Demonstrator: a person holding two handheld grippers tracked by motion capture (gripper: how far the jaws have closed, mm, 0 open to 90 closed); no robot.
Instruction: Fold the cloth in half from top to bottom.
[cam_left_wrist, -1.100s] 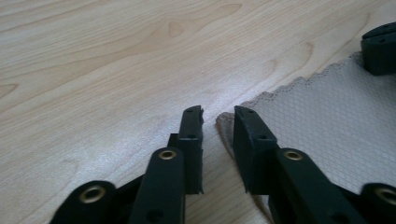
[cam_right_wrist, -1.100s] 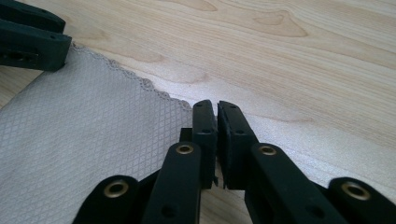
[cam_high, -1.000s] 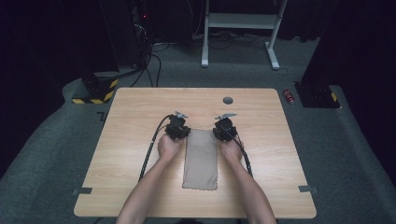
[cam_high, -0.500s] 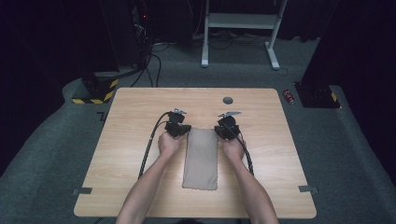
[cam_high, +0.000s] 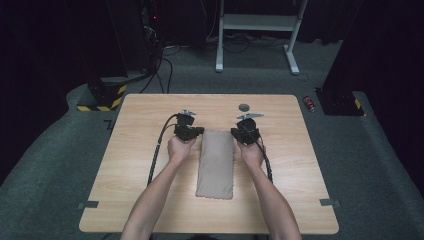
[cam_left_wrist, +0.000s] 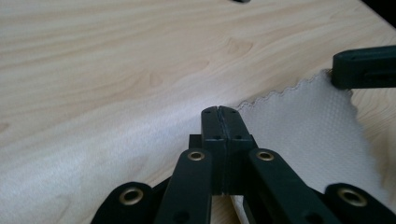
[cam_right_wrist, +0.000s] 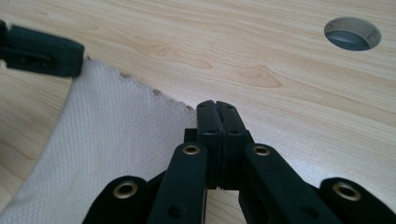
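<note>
A beige cloth (cam_high: 216, 165) lies as a long folded strip in the middle of the wooden table (cam_high: 135, 150). My left gripper (cam_high: 196, 132) is shut on its far left corner, and my right gripper (cam_high: 239, 133) is shut on its far right corner. In the left gripper view the closed jaws (cam_left_wrist: 219, 112) pinch the cloth (cam_left_wrist: 303, 121), which stretches right to the other gripper's jaw (cam_left_wrist: 364, 65). The right gripper view has its jaws (cam_right_wrist: 216, 106) shut on the cloth's (cam_right_wrist: 107, 130) scalloped edge. That far edge hangs a little off the table.
A round cable hole (cam_high: 244, 107) sits in the table just beyond the right gripper, also seen as a hole (cam_right_wrist: 352, 33) close up. Black cables trail from both grippers along the forearms. On the floor behind are a white frame (cam_high: 255, 22) and a small red object (cam_high: 310, 103).
Both hands have risen slightly with the grippers, lifting the cloth's far edge off the table. The near end of the cloth still lies flat.
</note>
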